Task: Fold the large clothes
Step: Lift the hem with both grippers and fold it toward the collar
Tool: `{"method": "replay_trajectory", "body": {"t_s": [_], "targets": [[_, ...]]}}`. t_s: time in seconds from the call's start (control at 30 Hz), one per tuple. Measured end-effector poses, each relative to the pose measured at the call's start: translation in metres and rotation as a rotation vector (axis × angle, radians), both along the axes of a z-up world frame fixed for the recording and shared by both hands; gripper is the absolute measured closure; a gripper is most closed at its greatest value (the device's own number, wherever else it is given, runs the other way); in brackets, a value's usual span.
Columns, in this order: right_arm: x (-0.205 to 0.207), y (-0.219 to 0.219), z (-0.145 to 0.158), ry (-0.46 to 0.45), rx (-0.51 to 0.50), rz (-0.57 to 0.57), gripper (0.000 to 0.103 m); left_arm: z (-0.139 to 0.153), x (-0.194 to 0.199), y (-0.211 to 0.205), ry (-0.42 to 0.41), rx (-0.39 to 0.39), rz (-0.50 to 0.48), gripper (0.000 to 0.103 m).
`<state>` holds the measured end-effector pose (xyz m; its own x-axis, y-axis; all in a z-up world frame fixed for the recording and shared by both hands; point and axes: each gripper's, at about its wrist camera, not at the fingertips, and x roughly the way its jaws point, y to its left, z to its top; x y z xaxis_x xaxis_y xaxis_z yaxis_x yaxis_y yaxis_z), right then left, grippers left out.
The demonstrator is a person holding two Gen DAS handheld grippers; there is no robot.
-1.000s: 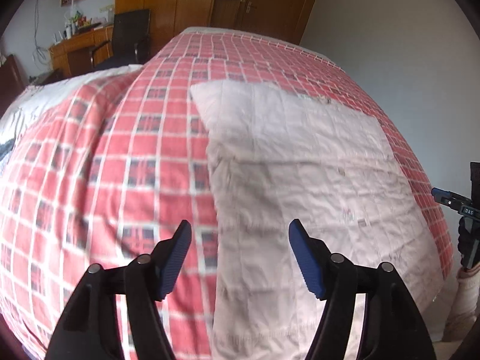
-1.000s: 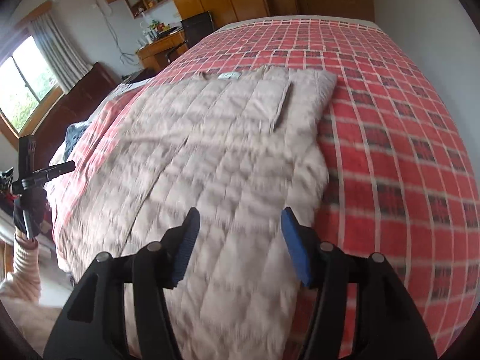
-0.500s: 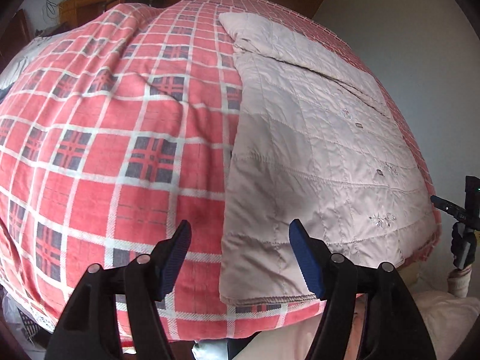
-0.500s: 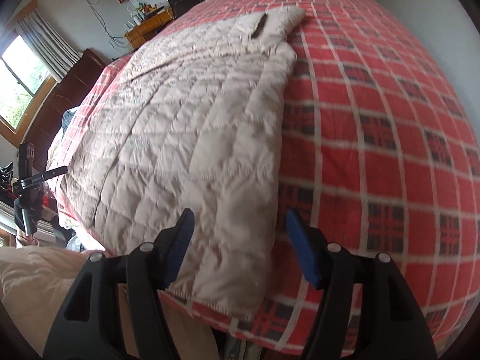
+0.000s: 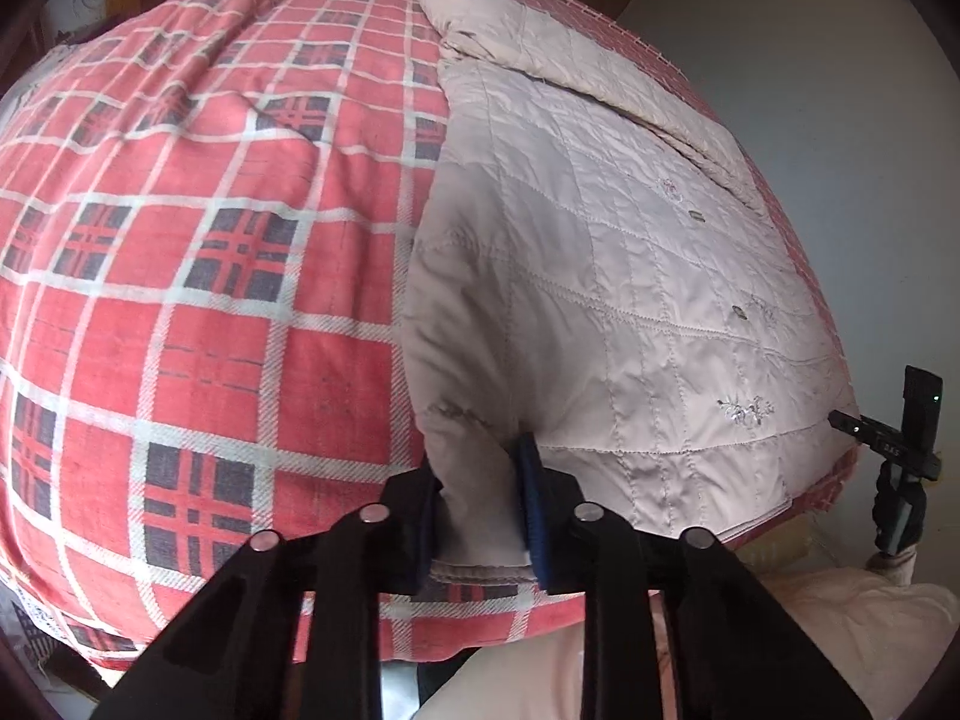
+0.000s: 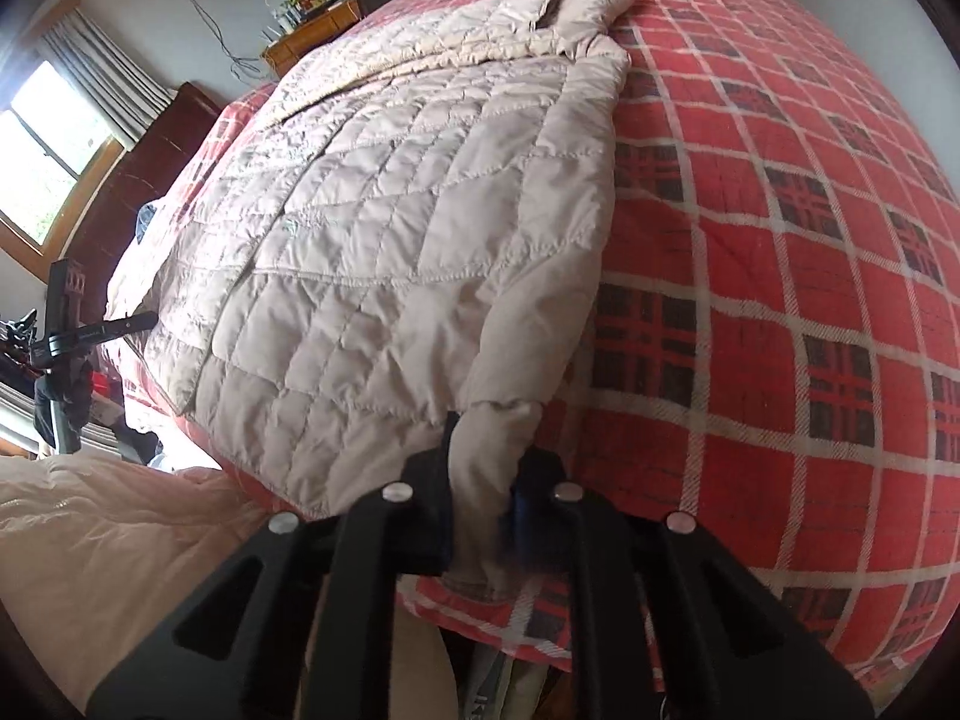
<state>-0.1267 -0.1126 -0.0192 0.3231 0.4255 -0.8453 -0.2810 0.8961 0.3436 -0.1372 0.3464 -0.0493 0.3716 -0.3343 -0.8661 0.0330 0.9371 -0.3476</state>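
Note:
A pale quilted jacket (image 5: 630, 276) lies flat on a bed under a red plaid blanket (image 5: 198, 300), its hem at the near edge. My left gripper (image 5: 477, 504) is shut on the jacket's near left hem corner, with fabric bunched between the blue pads. In the right wrist view the same jacket (image 6: 408, 228) stretches away, sleeve folded across its top. My right gripper (image 6: 483, 498) is shut on the near right hem corner, and cloth hides its pads. The other gripper shows small at the frame edge in each view.
The red plaid blanket (image 6: 780, 240) spreads wide to the right of the jacket. A pale padded garment on the person (image 6: 102, 546) fills the low foreground. A wooden desk (image 6: 312, 30), a dark headboard (image 6: 150, 162) and a window (image 6: 48, 162) stand beyond the bed's left side.
Both grippers came down to the bed's near edge and went from open to shut on the jacket's two hem corners. The hem now puckers at each grip.

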Motion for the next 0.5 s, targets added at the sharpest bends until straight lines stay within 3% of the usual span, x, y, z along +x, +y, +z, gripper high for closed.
{"method": "replay_trajectory", "body": {"t_s": [0.17, 0.5], "targets": [[0.001, -0.006, 0.020, -0.043, 0.066, -0.019, 0.093, 0.012, 0.001, 0.004, -0.047, -0.067, 0.013, 0.093], [0.024, -0.013, 0.081, -0.198, 0.151, -0.026, 0.093, 0.079, 0.014, -0.005, -0.248, -0.151, -0.038, 0.093]]}}
